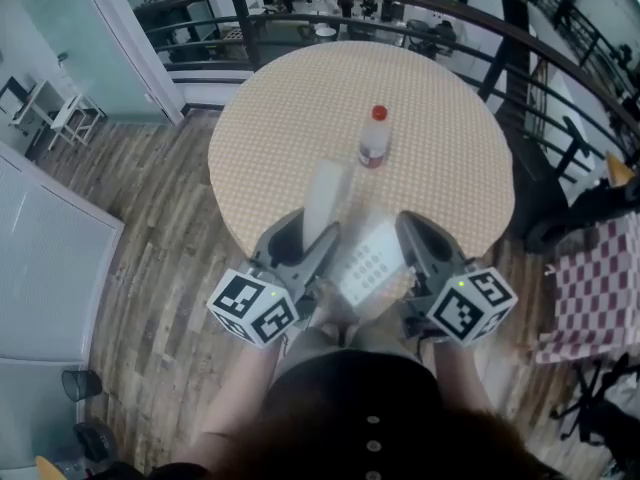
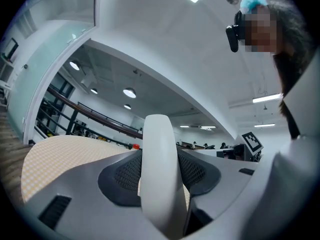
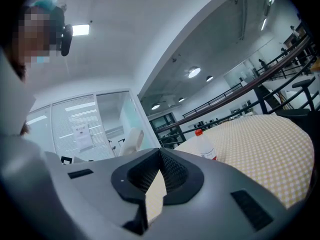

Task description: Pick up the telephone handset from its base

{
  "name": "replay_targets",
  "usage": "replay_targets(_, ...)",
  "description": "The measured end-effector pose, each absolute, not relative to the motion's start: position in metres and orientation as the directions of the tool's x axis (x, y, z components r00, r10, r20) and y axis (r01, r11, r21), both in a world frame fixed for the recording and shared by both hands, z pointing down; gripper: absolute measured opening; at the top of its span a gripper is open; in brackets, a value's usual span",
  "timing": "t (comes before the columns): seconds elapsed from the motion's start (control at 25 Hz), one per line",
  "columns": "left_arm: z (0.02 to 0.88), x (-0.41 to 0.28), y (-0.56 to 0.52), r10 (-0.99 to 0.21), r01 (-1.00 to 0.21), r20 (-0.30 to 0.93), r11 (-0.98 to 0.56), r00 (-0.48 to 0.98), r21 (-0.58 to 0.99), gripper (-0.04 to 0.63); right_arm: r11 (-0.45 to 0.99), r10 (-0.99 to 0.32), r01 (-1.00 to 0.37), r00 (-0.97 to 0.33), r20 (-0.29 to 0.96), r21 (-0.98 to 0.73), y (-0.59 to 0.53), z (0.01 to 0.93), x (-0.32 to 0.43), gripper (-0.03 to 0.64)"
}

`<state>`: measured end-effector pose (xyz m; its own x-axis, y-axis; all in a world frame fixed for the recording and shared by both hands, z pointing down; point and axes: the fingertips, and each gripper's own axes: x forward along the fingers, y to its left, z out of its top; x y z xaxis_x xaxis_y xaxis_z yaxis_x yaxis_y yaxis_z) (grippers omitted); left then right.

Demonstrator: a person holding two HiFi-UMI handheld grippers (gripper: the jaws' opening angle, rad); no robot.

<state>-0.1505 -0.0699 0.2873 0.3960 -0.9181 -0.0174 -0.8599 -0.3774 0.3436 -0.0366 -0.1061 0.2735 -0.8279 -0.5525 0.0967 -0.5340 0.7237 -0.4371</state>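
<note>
The left gripper (image 2: 159, 154) is clamping the white telephone handset (image 1: 325, 193) between its jaws, holding it raised just left of the telephone base (image 1: 368, 265), which is sitting at the near edge of the round checked table (image 1: 450, 168). The right gripper (image 3: 160, 151) is hovering just right of the base with its jaws closed together on nothing. A red-capped bottle (image 1: 373, 138) is standing beyond the base.

The handset (image 1: 325, 200) sits in my left gripper (image 1: 316, 244), over the near edge of the desk (image 1: 270, 118). The telephone base (image 1: 368, 265) lies just right of it, beside my right gripper (image 1: 413, 232). Behind them the bottle (image 1: 372, 138) stands mid-desk.
</note>
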Motion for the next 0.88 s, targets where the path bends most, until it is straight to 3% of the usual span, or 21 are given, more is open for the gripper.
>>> replay_targets(0.88, 0.316, -0.163, -0.02, -0.923, -0.833, -0.001, -0.347, 0.384, 0.431, 0.222, 0.714, -0.499, -0.513, -0.85, 0.168, -0.476, -0.079, 0.313, -0.037, 0.011)
